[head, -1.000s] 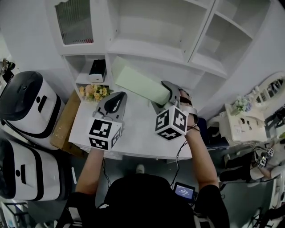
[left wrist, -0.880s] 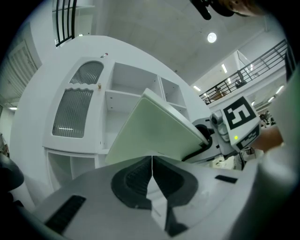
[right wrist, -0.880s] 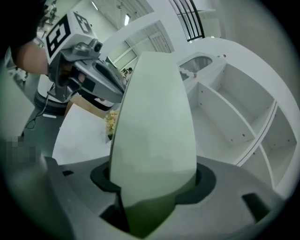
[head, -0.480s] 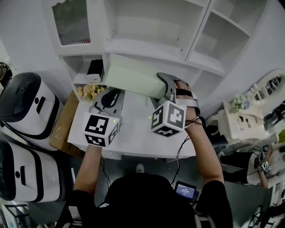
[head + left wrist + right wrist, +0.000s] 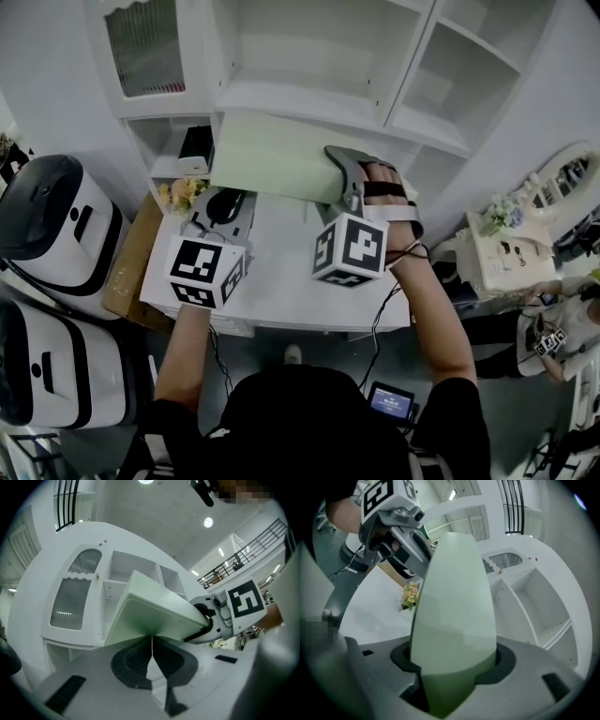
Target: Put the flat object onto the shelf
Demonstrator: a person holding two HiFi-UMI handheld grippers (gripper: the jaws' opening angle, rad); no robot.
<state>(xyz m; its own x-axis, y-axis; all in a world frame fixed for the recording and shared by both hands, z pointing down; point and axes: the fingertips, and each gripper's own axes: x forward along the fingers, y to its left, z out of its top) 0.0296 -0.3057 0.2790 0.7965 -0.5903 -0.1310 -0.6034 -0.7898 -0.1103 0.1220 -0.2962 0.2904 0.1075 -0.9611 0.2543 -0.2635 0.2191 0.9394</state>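
The flat object (image 5: 272, 159) is a pale green slim box. My right gripper (image 5: 343, 180) is shut on its right end and holds it in the air, nearly level, in front of the white shelf unit (image 5: 309, 99). In the right gripper view the box (image 5: 452, 606) runs away from the jaws (image 5: 450, 672) toward the open compartments (image 5: 534, 597). My left gripper (image 5: 225, 204) hovers just below the box's left part, shut with nothing in it. Seen from the left gripper view, its tips (image 5: 151, 641) meet right under the box's underside (image 5: 154, 613); I cannot tell whether they touch it.
Below lies a white desk (image 5: 281, 286). A flower bunch (image 5: 183, 193) stands at its back left, and a black device (image 5: 197, 145) sits in a low cubby. White appliances (image 5: 47, 216) and a cardboard box (image 5: 131, 253) stand at the left. A dressing table (image 5: 506, 246) is at the right.
Both grippers have risen. The green box has rolled from a slant to nearly level and moved up toward the shelf. The left gripper stayed under it.
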